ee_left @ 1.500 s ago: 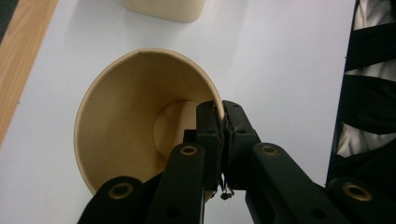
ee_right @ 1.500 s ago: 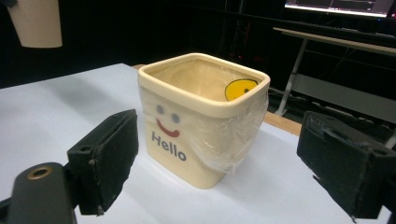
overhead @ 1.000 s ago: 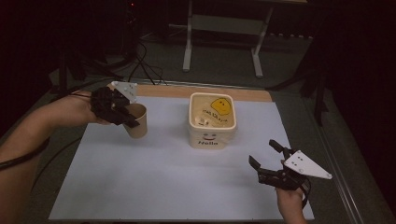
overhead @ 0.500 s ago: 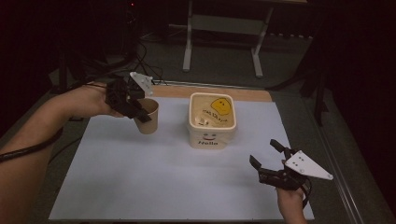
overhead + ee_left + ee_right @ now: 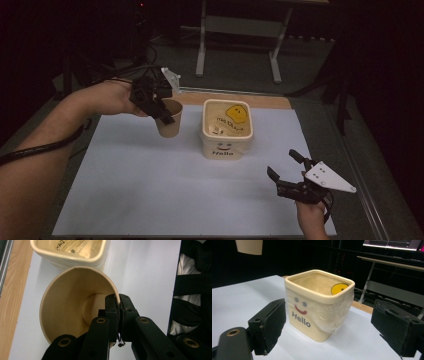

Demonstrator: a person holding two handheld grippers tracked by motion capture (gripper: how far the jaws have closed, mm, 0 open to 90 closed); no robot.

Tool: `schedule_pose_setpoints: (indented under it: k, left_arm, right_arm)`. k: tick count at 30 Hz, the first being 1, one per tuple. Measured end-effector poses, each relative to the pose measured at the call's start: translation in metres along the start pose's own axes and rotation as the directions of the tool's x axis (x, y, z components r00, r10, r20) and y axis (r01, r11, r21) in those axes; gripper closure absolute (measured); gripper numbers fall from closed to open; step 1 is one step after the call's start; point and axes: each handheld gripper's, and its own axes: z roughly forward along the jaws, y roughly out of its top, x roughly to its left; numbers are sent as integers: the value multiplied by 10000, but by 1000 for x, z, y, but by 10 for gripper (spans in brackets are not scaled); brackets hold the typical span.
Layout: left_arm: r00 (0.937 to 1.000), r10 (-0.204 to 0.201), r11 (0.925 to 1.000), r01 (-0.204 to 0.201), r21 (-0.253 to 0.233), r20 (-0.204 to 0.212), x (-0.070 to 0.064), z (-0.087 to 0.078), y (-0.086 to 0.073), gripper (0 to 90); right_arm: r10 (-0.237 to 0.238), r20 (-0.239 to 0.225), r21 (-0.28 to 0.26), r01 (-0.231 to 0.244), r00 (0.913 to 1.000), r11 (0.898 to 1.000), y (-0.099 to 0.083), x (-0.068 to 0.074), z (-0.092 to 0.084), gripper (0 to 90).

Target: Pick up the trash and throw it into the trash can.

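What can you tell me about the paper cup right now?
The paper cup is plain tan, open-topped and looks empty inside. The left hand-held gripper pinches its rim, one jaw inside and one outside, holding it above the white sheet, tilted, just left of the cream Hello container.

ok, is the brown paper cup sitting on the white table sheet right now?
No, the brown paper cup hangs in the air, its rim pinched by the left gripper above the white table sheet beside the cream square container.
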Motion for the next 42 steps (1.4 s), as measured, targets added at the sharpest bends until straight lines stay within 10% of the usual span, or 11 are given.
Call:
schedule_pose_setpoints:
  k: [42]
  left_arm:
    - [9965, 838, 9963, -837, -209, 23, 26, 23, 104, 877]
  right_arm:
    - [51, -121, 20, -50, 9999, 10000, 0, -1, -1, 126]
